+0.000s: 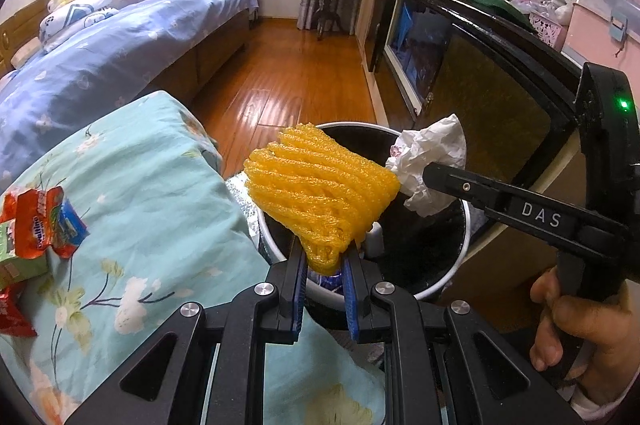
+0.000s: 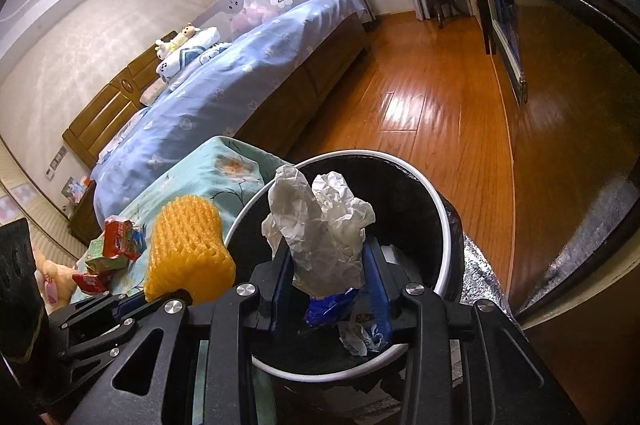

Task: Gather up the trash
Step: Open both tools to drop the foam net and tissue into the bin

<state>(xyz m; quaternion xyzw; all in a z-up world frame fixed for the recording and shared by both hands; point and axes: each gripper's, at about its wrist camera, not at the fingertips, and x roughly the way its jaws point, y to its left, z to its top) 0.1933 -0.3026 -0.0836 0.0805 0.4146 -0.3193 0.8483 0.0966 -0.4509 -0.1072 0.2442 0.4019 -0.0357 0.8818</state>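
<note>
Where the glossy wooden floor (image 2: 420, 97) runs past a bed with a blue quilt (image 1: 100, 57), a round black bin with a white rim (image 2: 436, 201) stands beside a teal floral cloth (image 1: 160, 193) strewn with snack wrappers (image 1: 44, 221). The left claw (image 1: 324, 257) is clamped on a yellow foam net (image 1: 320, 185) over the bin; the right claw (image 2: 326, 265) grips crumpled white paper (image 2: 320, 221) above it. A blue wrapper (image 2: 332, 309) lies inside.

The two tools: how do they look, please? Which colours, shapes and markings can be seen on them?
Both tools, left and right, are matte black with slotted arms, silver round screws and blue ridged pads. The right one's side carries white letters "DAS" and a small green light. The hand on its grip shows a pale cuff edge.
</note>
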